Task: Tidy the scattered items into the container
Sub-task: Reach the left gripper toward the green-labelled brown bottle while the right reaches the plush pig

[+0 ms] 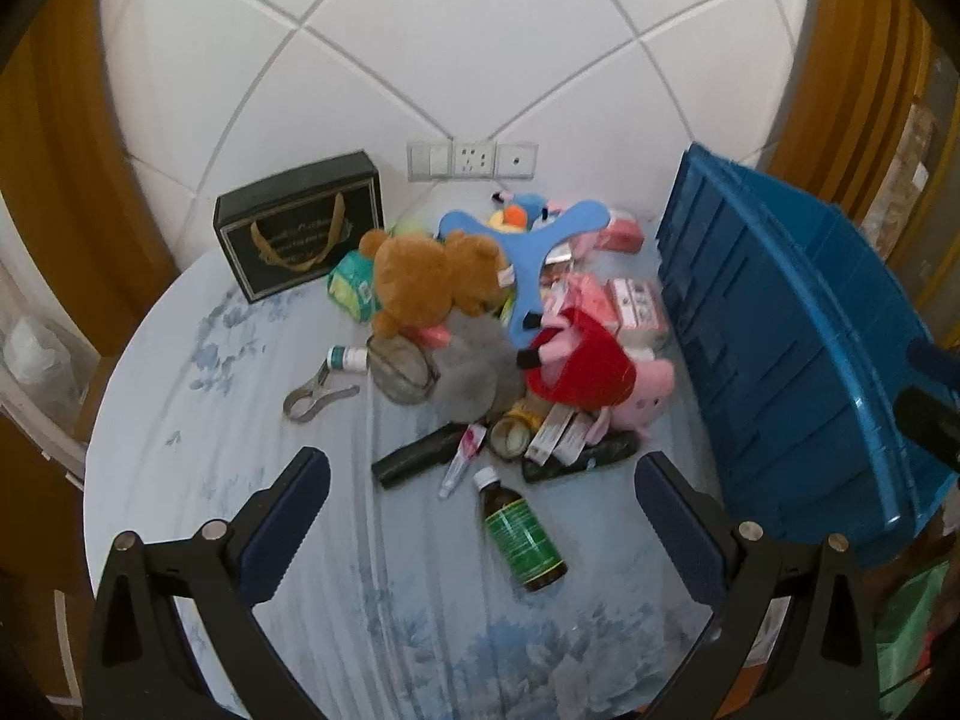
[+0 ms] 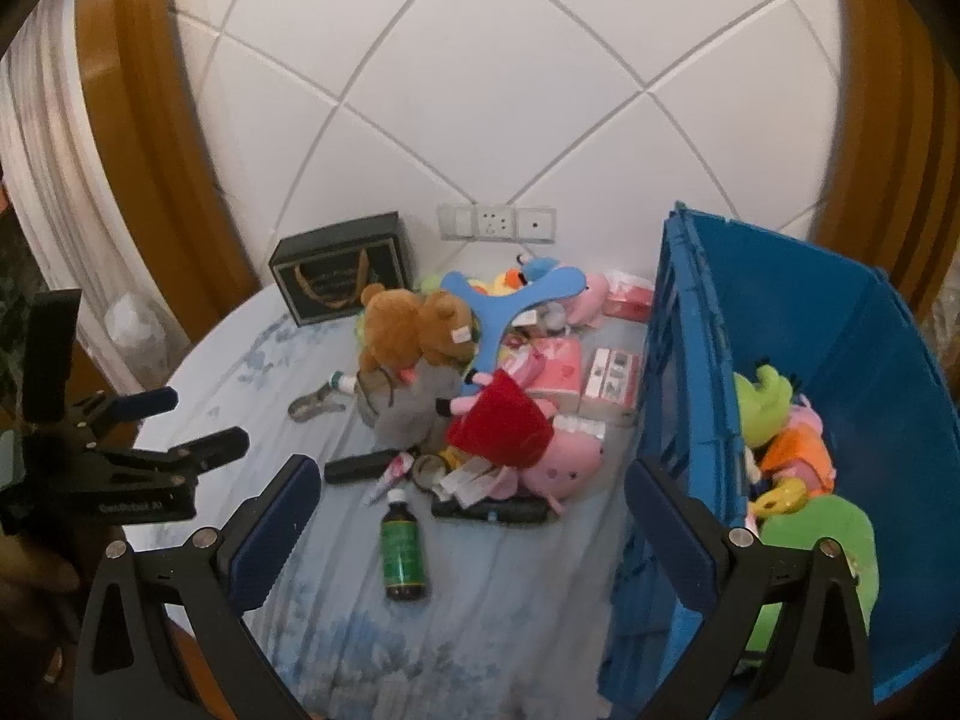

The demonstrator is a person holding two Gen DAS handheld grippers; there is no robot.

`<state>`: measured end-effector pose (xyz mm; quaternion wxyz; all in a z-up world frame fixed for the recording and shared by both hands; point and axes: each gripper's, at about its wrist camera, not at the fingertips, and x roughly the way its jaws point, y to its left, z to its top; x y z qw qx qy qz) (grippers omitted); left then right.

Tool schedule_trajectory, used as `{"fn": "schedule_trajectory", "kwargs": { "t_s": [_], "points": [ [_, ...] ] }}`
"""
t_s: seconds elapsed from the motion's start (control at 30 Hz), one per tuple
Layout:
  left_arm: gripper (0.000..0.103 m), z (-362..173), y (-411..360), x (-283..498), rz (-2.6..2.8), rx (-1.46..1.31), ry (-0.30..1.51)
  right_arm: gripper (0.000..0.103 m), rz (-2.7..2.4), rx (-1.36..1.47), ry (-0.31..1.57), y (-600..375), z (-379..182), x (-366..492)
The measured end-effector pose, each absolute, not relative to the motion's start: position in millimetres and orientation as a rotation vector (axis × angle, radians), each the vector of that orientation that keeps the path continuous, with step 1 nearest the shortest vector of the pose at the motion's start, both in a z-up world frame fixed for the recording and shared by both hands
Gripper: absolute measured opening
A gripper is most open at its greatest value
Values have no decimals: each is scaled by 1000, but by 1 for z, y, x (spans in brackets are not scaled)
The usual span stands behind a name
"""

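Both tongs, left (image 1: 480, 480) and right (image 2: 471, 486), spread, empty; one green bottle (image 1: 523, 534), one blue crate (image 2: 840, 360), one teddy (image 1: 429, 276).

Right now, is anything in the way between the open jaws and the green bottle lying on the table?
Nothing visible. The green bottle lies alone on the tablecloth, nearest the left gripper, apart from the toy pile.

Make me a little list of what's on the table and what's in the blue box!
table: cloth-covered table, messy pile
pile: brown teddy, pink pig plush, blue hanger
nearest item: green-label bottle, lying down
container: blue crate, right side
in crate: green plush, other toys
left gripper: open, empty
right gripper: open, empty
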<state>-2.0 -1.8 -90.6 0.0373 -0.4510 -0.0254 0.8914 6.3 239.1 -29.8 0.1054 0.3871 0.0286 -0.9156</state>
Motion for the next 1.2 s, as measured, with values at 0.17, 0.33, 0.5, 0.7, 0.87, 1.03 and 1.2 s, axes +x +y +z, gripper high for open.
{"fn": "schedule_trajectory", "kwargs": {
  "t_s": [0.17, 0.33, 0.5, 0.7, 0.87, 1.03, 1.2],
  "points": [
    [103, -110, -2, -1, 2734, -1420, -78, 103, -2675, 1150, 107, 234, -43, 3],
    [103, -140, -3, -3, 2681, -1507, -142, 103, -2637, 1173, 118, 224, -62, -5],
    [103, -191, 0, -6, 2624, -1596, -170, 103, -2624, 1208, 167, 212, -92, -19],
    [103, -261, 9, -19, 2561, -1703, -209, 103, -2612, 1275, 225, 203, -150, -44],
    [103, -306, 15, -32, 2522, -1767, -246, 103, -2603, 1377, 202, 203, -197, -69],
    [102, -338, 20, -51, 2518, -1813, -268, 103, -2624, 1436, 220, 205, -226, -89],
    [95, -365, 29, -61, 2477, -1844, -290, 103, -2652, 1507, 270, 212, -250, -113]
  ]
}}
